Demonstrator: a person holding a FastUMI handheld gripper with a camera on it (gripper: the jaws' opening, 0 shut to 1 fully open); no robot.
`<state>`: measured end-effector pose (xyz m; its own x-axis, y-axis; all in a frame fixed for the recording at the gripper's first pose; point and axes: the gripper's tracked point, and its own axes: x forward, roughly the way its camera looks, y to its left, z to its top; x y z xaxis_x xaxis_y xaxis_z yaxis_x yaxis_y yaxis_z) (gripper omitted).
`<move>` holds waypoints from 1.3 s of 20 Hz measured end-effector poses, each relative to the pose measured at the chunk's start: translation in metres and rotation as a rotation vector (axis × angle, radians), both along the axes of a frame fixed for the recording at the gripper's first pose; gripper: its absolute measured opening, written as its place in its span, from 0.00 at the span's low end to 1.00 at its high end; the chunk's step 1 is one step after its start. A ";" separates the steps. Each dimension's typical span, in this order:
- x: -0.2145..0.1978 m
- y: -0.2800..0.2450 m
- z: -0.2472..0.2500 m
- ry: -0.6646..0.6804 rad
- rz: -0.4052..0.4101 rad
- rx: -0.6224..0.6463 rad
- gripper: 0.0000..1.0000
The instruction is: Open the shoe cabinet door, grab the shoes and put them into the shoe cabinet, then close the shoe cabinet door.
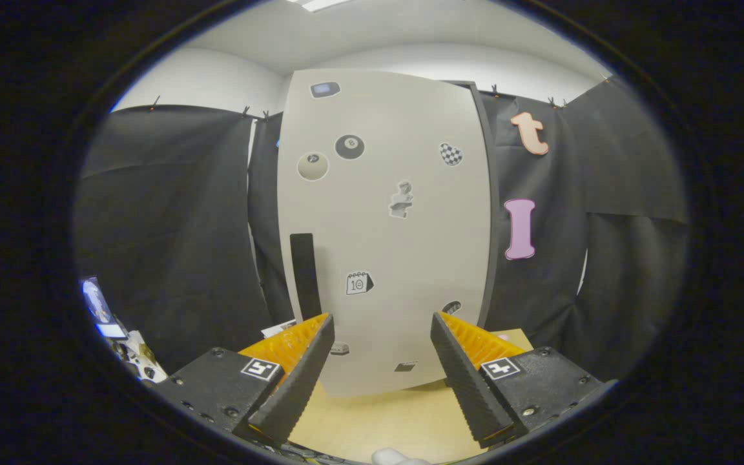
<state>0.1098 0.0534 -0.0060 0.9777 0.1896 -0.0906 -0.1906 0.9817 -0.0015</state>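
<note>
The shoe cabinet [411, 258] stands upright just beyond my fingers, its pale grey door shut and dotted with small stickers. A dark vertical handle [305, 274] runs down the door's left side, just above my left fingertip. My gripper [382, 323] is open, its fingers spread wide in front of the door's lower part with nothing between them. The cabinet rests on a light wooden tabletop [378, 420]. A small white rounded thing [398, 457] peeks in below the fingers; I cannot tell what it is.
Black cloth walls [172, 226] hang left and right of the cabinet. Some cluttered small items [130, 349] lie low at the left, beside the left finger. A white wall and ceiling show above the cloth.
</note>
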 end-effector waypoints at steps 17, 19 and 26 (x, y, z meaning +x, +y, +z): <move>-0.134 -0.039 0.001 -0.050 -0.116 0.022 0.98; -0.141 -0.040 0.004 -0.067 -0.127 0.005 0.98; -0.151 -0.042 0.005 -0.071 -0.138 0.010 0.98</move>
